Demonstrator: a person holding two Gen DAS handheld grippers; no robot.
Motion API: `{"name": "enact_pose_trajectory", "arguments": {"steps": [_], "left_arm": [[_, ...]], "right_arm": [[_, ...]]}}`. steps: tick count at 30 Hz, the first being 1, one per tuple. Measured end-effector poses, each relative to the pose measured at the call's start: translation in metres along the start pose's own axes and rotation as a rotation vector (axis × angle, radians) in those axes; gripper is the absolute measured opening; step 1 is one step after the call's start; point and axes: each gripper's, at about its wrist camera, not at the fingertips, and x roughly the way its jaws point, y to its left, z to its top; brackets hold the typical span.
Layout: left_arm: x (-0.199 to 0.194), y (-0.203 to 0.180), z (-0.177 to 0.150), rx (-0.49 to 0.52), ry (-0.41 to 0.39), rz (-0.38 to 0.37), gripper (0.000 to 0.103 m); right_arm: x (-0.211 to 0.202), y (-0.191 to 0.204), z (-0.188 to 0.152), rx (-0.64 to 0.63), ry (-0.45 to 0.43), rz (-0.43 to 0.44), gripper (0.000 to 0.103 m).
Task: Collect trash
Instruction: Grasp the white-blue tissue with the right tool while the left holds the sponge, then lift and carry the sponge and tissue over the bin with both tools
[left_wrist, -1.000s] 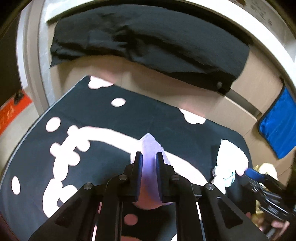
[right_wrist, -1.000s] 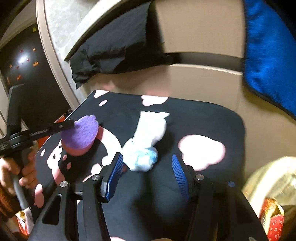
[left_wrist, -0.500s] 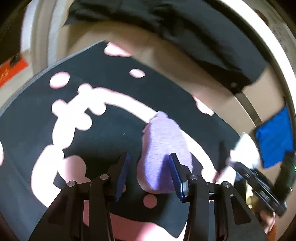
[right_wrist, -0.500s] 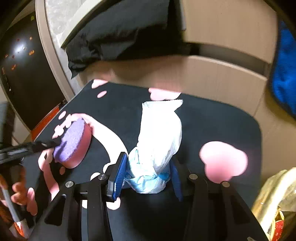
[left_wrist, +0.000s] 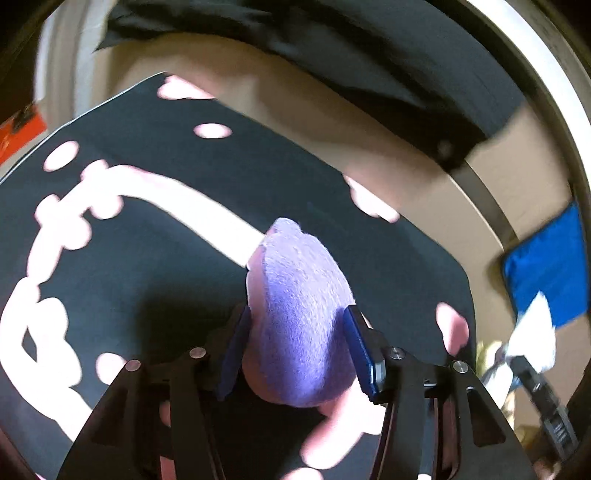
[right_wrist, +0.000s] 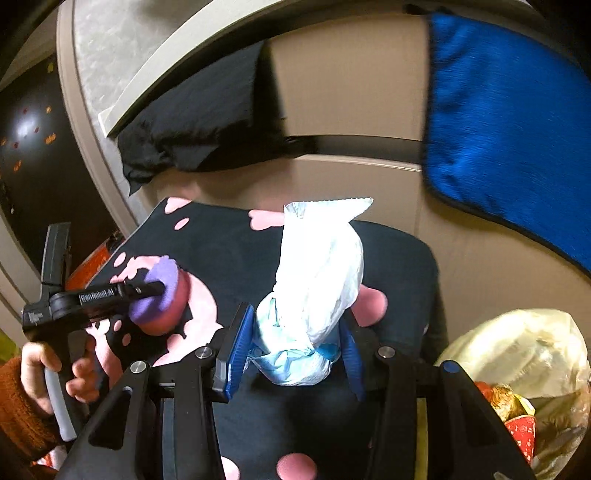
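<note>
Tissue (right_wrist: 317, 280), a crumpled white-and-blue wad, sits clamped between the pads of the right claw (right_wrist: 291, 354), above the black-and-pink mat (right_wrist: 391, 243). Left of it over the mat, the left claw (left_wrist: 295, 350) is opening its jaws around a purple sponge (left_wrist: 299, 314). A trash bag (right_wrist: 524, 354) lies right of the mat.

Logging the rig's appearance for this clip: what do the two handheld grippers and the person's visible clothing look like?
Both grippers are black angular frames with silver rivets and ribbed blue finger pads. The left gripper carries white lettering along its arm and has a grey trigger on a pistol handle. The hand on it comes out of a fuzzy rust-orange sleeve. No cables show.
</note>
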Motion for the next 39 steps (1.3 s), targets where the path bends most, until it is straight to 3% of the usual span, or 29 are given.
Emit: {"name": "enact_pose_trajectory", "arguments": {"steps": [3, 6, 9, 19, 23, 27, 29, 39], "left_arm": [[0.005, -0.024, -0.007, 0.079, -0.01, 0.025, 0.052], [0.007, -0.041, -0.012, 0.146, -0.036, 0.102, 0.054], [0.01, -0.049, -0.012, 0.165, -0.016, 0.142, 0.056], [0.011, -0.038, -0.015, 0.119, 0.111, 0.094, 0.066], [0.008, -0.031, -0.018, 0.058, 0.11, 0.058, 0.061], [-0.009, -0.037, -0.017, 0.088, 0.041, 0.067, 0.036], [-0.015, -0.04, -0.013, 0.105, 0.022, 0.051, 0.029], [-0.037, -0.063, -0.02, 0.195, -0.032, 0.024, 0.023]], "right_arm": [[-0.009, -0.011, -0.003, 0.026, -0.024, -0.003, 0.042], [-0.017, -0.02, -0.008, 0.044, -0.037, -0.01, 0.043], [-0.021, -0.029, -0.012, 0.058, -0.037, -0.019, 0.043], [-0.026, -0.032, -0.024, 0.054, -0.034, -0.015, 0.044], [-0.025, -0.029, -0.026, 0.055, -0.029, -0.008, 0.044], [-0.031, -0.028, -0.027, 0.047, -0.04, -0.014, 0.044], [-0.036, -0.029, -0.026, 0.048, -0.051, -0.013, 0.044], [-0.052, -0.021, -0.021, 0.018, -0.077, -0.024, 0.044]]}}
